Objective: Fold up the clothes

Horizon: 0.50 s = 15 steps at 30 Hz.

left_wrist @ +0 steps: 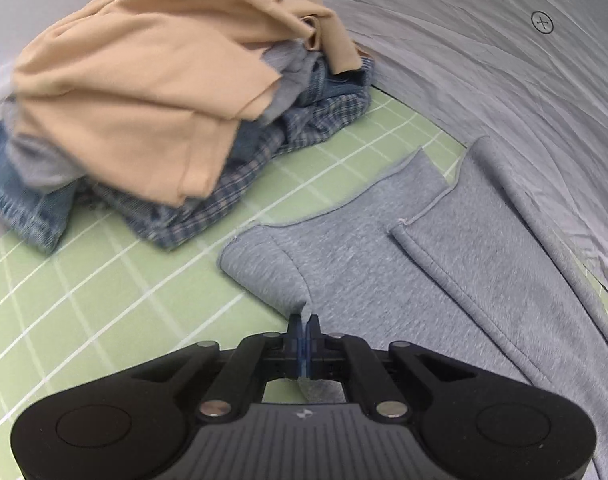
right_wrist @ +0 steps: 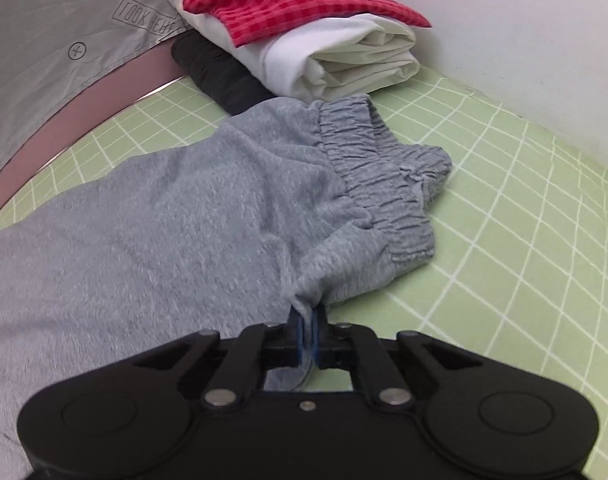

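Grey sweatpants point(right_wrist: 164, 216) lie spread flat on the green gridded tabletop point(right_wrist: 503, 208), their long axis running across from the gathered waistband point(right_wrist: 383, 176) on the right side to the leg hems point(left_wrist: 331, 200) on the left. The right claw point(right_wrist: 308, 320) is closed on a pinch of grey cloth just below the waistband, at the near edge of the pants; the cloth puckers into its pads. The left claw point(left_wrist: 304, 322) is likewise closed on the near edge of a leg close to its hem. So the garment lies ahead of both claws, stretched sideways between them, each hand holding its own end. Judging by this, the coming fold would carry the near edge away over the far one, or bring one end to the other.

Beyond the waistband sits a folded stack point(right_wrist: 304, 40): red check on white on black. Beyond the hems is an unfolded heap point(left_wrist: 144, 100), tan cloth over denim and plaid.
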### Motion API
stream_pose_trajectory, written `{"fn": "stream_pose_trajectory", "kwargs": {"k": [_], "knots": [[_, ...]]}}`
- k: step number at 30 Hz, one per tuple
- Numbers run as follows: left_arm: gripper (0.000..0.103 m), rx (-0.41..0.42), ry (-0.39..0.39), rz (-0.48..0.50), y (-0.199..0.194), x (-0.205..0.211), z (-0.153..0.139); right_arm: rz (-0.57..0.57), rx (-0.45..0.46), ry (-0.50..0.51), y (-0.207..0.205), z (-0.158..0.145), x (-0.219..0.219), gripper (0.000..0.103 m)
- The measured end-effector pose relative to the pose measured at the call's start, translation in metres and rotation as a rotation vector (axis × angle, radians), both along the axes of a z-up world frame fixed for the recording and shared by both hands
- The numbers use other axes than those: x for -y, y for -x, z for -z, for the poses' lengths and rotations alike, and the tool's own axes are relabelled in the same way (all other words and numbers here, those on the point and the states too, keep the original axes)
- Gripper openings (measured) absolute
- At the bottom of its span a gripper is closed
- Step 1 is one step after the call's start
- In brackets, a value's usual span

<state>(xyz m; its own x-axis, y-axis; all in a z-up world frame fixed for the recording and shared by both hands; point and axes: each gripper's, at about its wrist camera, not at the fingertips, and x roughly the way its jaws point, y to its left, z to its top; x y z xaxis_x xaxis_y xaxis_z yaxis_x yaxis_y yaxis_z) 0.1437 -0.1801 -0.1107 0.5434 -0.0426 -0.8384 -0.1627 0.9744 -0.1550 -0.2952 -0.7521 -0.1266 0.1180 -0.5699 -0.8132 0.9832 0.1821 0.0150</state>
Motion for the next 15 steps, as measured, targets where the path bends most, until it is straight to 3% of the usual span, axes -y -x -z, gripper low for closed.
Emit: {"fn": "stream_pose_trajectory", "kwargs": {"k": [10, 15], "knots": [[0.003, -0.057, 0.020, -0.013, 0.177, -0.078, -0.003, -0.017, -0.063, 0.025, 0.095, 0.003, 0.012, 0.005], [0.006, -0.053, 0.028, 0.005, 0.198, -0.087, -0.003, -0.068, -0.087, 0.029, 0.097, 0.003, 0.007, 0.010]]}}
